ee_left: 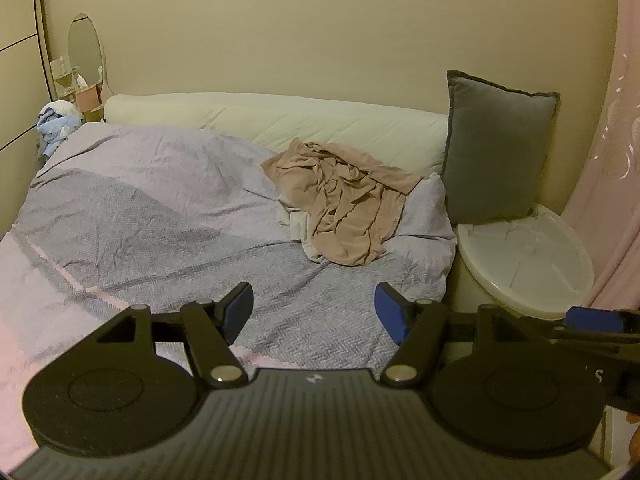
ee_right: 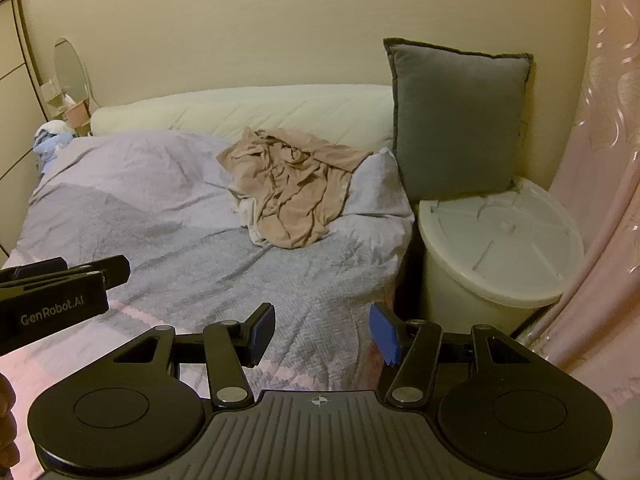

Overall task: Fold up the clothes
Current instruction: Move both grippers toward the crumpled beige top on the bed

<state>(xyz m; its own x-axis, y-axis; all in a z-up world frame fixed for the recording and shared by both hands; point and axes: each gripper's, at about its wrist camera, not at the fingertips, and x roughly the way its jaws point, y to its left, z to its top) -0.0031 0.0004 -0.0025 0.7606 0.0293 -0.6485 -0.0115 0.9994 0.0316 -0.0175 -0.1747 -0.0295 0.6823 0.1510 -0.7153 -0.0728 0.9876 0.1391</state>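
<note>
A crumpled tan garment [ee_left: 344, 204] lies on the grey-lilac bedspread [ee_left: 160, 216] near the headboard, with a paler cloth under its left edge. It also shows in the right wrist view [ee_right: 292, 188]. My left gripper [ee_left: 314, 314] is open and empty, held above the near part of the bed, well short of the garment. My right gripper [ee_right: 322, 330] is open and empty, over the bed's near right corner. The left gripper's body [ee_right: 60, 296] shows at the left of the right wrist view.
A grey cushion [ee_left: 496, 148] leans on the wall above a white round-lidded bin [ee_left: 524, 256] right of the bed. A cream headboard [ee_left: 280, 120] runs behind. A pink curtain [ee_right: 600, 200] hangs at right. Blue-white clothes [ee_left: 54, 124] sit far left by a mirror.
</note>
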